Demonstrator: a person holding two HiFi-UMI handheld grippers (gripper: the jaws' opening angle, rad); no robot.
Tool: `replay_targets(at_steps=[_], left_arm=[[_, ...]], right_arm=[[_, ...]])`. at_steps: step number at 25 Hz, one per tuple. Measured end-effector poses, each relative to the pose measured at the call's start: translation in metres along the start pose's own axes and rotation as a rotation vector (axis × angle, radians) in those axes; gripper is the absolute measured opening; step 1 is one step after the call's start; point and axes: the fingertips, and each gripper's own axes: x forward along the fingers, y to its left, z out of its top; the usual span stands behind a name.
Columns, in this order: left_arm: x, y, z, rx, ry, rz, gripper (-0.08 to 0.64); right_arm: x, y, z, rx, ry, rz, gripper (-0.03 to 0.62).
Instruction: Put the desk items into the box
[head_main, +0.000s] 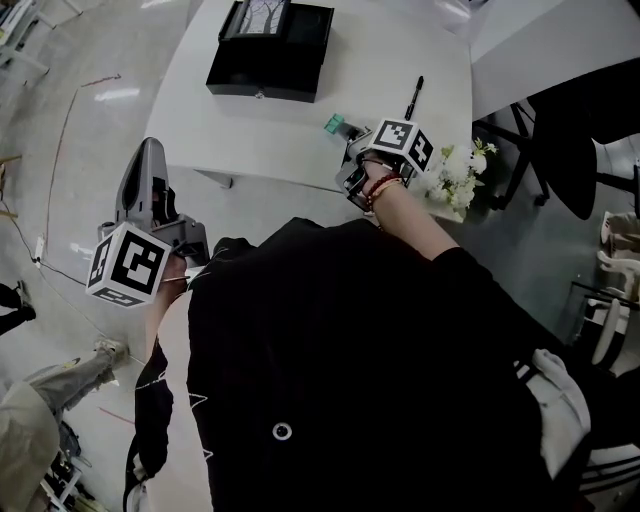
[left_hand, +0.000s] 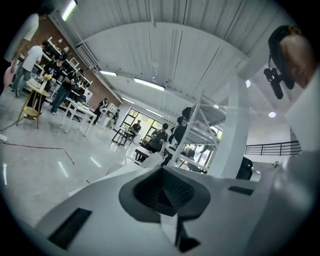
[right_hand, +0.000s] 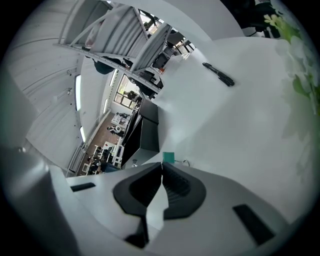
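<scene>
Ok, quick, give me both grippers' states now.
Left gripper: shut, empty.
Right gripper: shut, empty; green item lies just beyond its tips.

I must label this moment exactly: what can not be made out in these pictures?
- Black box: far part cut off by the head view's top edge; contents too dark to tell.
- Green item: too small in the head view; in the right gripper view the right gripper's shut jaws cover part.
- White flowers: blurred at the right gripper view's edge.
</scene>
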Motion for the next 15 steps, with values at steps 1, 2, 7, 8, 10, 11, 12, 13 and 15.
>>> replay_targets(at_steps=[1, 2, 7, 8, 10, 11, 12, 13, 15], left_arm=[[0.000, 0.000, 0.000, -0.001, 0.000, -0.001, 0.011], [0.000, 0.000, 0.000, -0.001, -0.001, -0.001, 0.011], [0.000, 0.001, -0.001, -0.015, -0.002, -0.002, 0.011], [0.000, 0.001, 0.000, -0.015, -0.005, -0.001, 0.011], [-0.001, 0.002, 0.000, -0.015, -0.008, 0.000, 0.011], [-0.001, 0.002, -0.001, -0.016, -0.008, 0.001, 0.011], [-0.002, 0.003, -0.001, -0.018, -0.007, 0.002, 0.011], [-0.002, 0.003, -0.002, -0.019, -0.007, 0.002, 0.011], [-0.004, 0.006, -0.003, -0.023, -0.009, 0.006, 0.011]], right_arm=[[0.000, 0.001, 0.000, -0.004, -0.002, 0.001, 0.012], [0.000, 0.001, 0.000, -0.009, -0.003, 0.002, 0.012], [-0.002, 0.008, 0.000, -0.023, -0.001, 0.017, 0.012], [-0.002, 0.010, 0.000, -0.027, 0.000, 0.023, 0.012], [-0.001, 0.015, 0.000, -0.039, 0.001, 0.033, 0.012], [0.000, 0.017, -0.001, -0.044, 0.002, 0.037, 0.012], [0.001, 0.018, -0.002, -0.048, 0.005, 0.040, 0.012], [0.002, 0.019, -0.003, -0.051, 0.009, 0.043, 0.012], [0.004, 0.022, -0.007, -0.058, 0.020, 0.048, 0.012]])
